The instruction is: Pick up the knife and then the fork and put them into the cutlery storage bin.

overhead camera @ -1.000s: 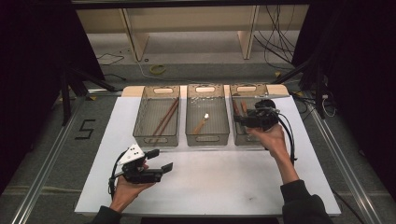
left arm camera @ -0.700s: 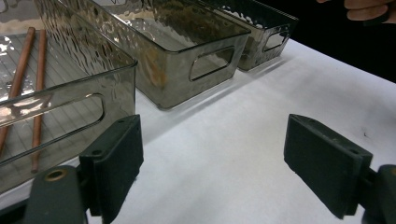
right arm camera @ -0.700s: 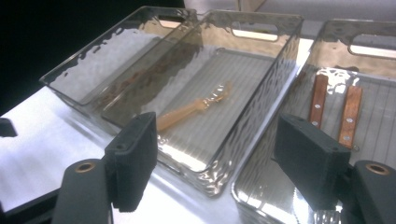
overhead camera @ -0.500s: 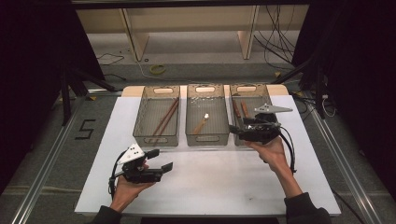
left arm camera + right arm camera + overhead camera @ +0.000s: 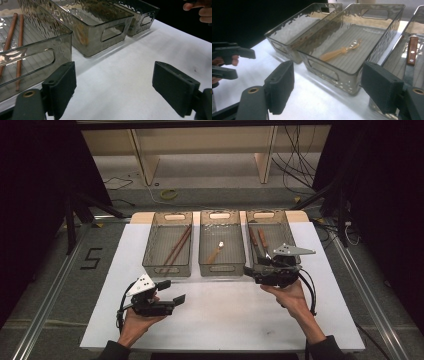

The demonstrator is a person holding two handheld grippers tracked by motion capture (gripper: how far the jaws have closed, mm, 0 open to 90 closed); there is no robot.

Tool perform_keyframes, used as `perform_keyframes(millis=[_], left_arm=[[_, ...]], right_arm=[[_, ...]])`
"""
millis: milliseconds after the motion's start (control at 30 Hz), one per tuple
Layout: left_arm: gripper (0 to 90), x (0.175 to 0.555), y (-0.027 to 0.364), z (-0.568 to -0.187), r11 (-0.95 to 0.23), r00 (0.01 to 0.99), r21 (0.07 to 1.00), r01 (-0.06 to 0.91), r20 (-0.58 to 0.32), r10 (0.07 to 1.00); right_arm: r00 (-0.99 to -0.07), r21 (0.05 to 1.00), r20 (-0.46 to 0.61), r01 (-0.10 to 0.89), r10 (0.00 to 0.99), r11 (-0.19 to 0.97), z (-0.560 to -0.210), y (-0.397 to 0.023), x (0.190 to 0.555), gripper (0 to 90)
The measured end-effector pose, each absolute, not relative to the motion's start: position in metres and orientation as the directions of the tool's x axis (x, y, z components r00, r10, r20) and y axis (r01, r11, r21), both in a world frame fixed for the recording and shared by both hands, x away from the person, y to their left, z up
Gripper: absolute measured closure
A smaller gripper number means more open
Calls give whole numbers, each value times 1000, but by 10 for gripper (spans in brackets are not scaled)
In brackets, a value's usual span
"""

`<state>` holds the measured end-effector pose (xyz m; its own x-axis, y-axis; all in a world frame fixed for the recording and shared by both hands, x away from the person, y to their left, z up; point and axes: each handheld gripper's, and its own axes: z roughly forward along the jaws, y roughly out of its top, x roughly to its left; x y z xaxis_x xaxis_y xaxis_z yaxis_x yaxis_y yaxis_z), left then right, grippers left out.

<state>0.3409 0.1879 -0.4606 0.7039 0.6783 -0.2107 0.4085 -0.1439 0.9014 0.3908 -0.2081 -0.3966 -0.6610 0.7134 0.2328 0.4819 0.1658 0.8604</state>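
Black numeral "5" [image 5: 91, 258] marked on the grey floor left of the table

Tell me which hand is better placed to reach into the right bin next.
Probably the right. The right gripper hangs open at the near end of the right bin, where the knives lie. The left gripper, also open, sits apart near the left bin.

1. 3 smoky-grey clear bins [image 5: 168, 266], with rippled walls and ribbed floors.
2. Chopsticks [image 5: 176, 248]: reddish brown.
3. Spoon [image 5: 340, 51]: amber (translucent).
4. Table cover [image 5: 225, 315]: white.
5. Gripper pads [image 5: 63, 86]: black.
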Motion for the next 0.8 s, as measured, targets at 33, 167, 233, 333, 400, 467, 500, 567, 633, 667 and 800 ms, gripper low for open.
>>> perform_keyframes(millis=[33, 167, 233, 333, 400, 467, 500, 567, 633, 667, 800], left_arm=[[186, 341, 188, -461, -146, 705, 901, 408, -209, 678], [186, 340, 190, -461, -143, 703, 902, 408, -210, 680], [186, 339, 190, -461, -144, 703, 902, 407, -209, 679], [186, 339, 190, -460, -147, 704, 901, 407, -207, 679], [186, 339, 189, -461, -150, 706, 901, 406, -204, 678], [186, 339, 189, -461, -151, 707, 900, 408, -207, 676], [186, 339, 189, -461, -151, 707, 900, 409, -208, 675], [186, 339, 189, -461, -151, 708, 900, 410, -209, 674], [186, 339, 189, -461, -149, 709, 899, 412, -214, 672], [186, 339, 189, -461, -148, 710, 899, 413, -216, 671], [186, 339, 189, -461, -148, 711, 898, 413, -217, 668]], right_arm=[[-662, 860, 239, 484, 710, 161, -398, -209, 389, 276], [-674, 867, 249, 476, 696, 151, -403, -212, 378, 276], [-678, 869, 248, 471, 692, 150, -406, -213, 373, 273], [-684, 873, 253, 466, 684, 144, -411, -215, 366, 270], [-686, 878, 247, 457, 684, 141, -413, -217, 361, 269], [-689, 881, 247, 453, 681, 139, -416, -218, 357, 267], [-691, 884, 244, 447, 680, 137, -417, -219, 355, 267], [-690, 886, 245, 444, 681, 131, -420, -221, 351, 267], [-694, 892, 234, 432, 681, 133, -423, -222, 347, 266], [-695, 894, 222, 425, 684, 142, -423, -223, 345, 261], [-698, 897, 225, 421, 680, 135, -428, -226, 338, 255]])
